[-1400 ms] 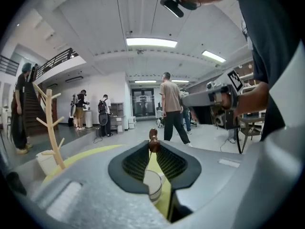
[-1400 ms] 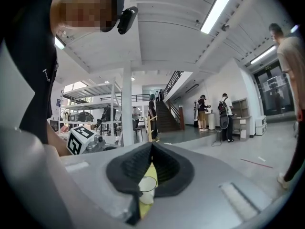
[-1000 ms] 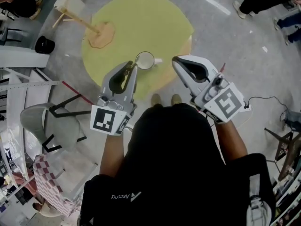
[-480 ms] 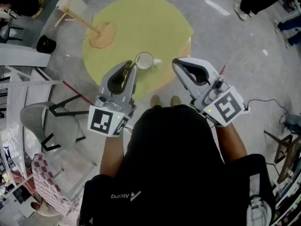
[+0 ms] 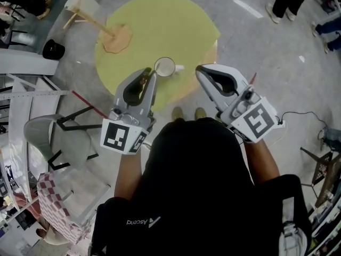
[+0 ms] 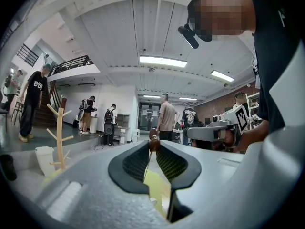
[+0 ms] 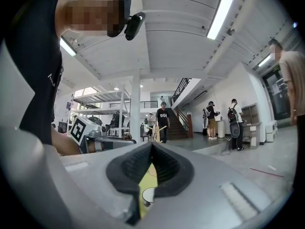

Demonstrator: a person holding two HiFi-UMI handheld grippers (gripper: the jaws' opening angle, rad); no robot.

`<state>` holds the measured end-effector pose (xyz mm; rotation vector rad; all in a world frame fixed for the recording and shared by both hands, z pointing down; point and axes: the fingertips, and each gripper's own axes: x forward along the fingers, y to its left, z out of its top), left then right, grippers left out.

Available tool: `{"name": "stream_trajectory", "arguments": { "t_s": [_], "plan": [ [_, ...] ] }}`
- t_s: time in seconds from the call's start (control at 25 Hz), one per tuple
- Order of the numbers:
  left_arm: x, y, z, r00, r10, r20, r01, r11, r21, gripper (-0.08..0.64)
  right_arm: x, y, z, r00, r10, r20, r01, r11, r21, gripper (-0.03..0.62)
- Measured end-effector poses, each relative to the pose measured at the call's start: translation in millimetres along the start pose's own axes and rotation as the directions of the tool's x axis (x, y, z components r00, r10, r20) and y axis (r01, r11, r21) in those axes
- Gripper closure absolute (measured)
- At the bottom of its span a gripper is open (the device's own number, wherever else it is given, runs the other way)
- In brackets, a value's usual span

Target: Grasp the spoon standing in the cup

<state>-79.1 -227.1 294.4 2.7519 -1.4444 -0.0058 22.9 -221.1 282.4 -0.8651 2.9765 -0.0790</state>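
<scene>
A white cup (image 5: 164,66) stands near the front edge of the round yellow table (image 5: 160,20); no spoon shows in it. My left gripper (image 5: 151,74) hovers just left of the cup, shut on a brown wooden spoon (image 5: 142,83). In the left gripper view the spoon's brown end (image 6: 154,146) sits pinched at the jaw tips, and its thin stem runs down between the pads. My right gripper (image 5: 199,68) hangs to the right of the cup, shut with nothing in it. The right gripper view shows its pads meeting at the tip (image 7: 151,145) and the cup (image 7: 148,195) below.
A wooden mug tree (image 5: 114,36) lies across the table's far left edge. On the floor at the left are a black object (image 5: 53,49) and a grey chair (image 5: 53,143). The person's shoes (image 5: 186,112) are by the table's front. Other people stand at the upper right.
</scene>
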Motion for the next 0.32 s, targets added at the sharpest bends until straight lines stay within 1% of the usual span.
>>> {"name": "stream_trajectory", "arguments": {
  "t_s": [0.32],
  "plan": [
    [0.6,2.3,-3.1,1.0,-0.003,0.002,0.003,1.0,-0.009,0.505,-1.2,-3.1,-2.4,1.0,-0.016,-0.004,0.016,1.0,0.002,0.589]
  ]
}}
